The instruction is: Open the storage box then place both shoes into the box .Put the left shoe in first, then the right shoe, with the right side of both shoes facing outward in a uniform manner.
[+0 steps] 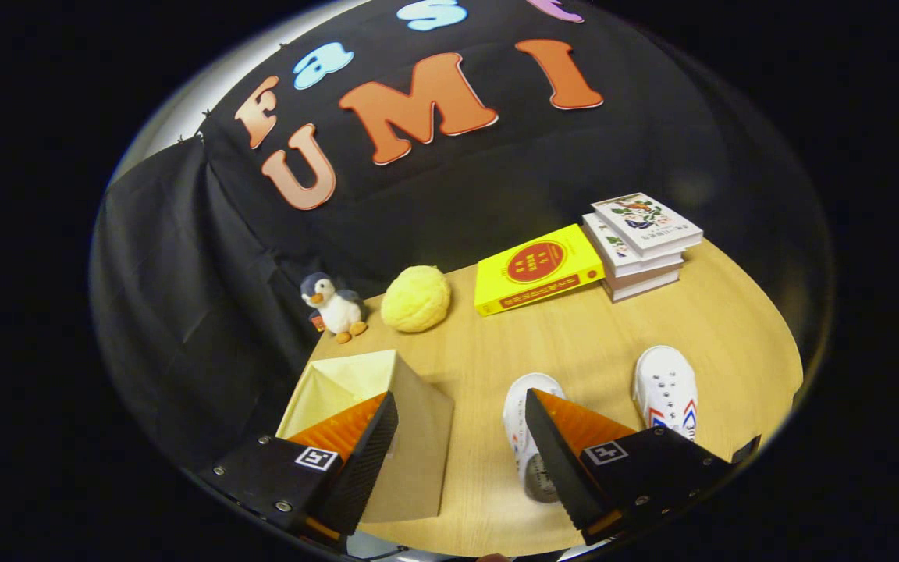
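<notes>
Hovering above a wooden table (574,343), the hand-held gripper (457,460) has its fingers spread wide and holds nothing. The storage box (387,421) stands under and just ahead of the left finger, its lid apparently already up and its pale inside showing, so the opening step looks done. Both white shoes are out on the table, which leaves the whole of the placing yet to do. One shoe (524,437) lies just beside the right finger, partly hidden behind it, its toe pointing away from the gripper. The other shoe (666,390), with red and blue stripes on its side, sits further right, apart from the first. Which is the left shoe cannot be told from here.

Beyond the fingers, along the far side of the table, stand a toy penguin (332,306), a fluffy yellow ball (416,298), a yellow book (537,269) and a stack of books (641,243). All are well clear of the box and the shoes, and nothing lies between the nearer shoe and the box, so the path looks open.
</notes>
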A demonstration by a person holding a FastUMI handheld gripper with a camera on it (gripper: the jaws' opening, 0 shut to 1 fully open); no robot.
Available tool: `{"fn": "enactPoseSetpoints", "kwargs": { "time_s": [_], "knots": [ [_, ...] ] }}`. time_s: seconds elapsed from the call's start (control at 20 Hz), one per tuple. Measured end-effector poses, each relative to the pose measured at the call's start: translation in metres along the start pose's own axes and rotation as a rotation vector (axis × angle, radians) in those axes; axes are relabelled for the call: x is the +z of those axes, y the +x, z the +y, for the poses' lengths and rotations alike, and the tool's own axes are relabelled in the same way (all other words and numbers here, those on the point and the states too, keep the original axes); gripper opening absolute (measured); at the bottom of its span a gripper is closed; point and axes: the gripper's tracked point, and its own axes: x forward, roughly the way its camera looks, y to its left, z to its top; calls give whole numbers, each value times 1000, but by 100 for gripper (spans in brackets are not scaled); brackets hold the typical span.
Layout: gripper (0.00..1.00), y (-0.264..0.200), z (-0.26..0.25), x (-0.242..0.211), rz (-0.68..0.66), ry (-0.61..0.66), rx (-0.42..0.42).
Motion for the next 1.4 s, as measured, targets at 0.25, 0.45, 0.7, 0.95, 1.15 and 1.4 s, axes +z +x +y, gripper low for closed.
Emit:
{"fn": "enactPoseSetpoints", "kwargs": {
  "time_s": [0.25,0.45,0.7,0.95,1.15,1.4],
  "knots": [
    [98,2,-65,-11,-4,-77,-134],
    [99,14,-90,-38,36,-163,-179],
    [98,27,-99,-77,103,-253,-166],
    [97,37,-107,-105,153,-330,-162],
    [96,53,-114,-113,163,-379,-161],
    [77,79,-109,-117,145,-356,-124]
  ]
}}
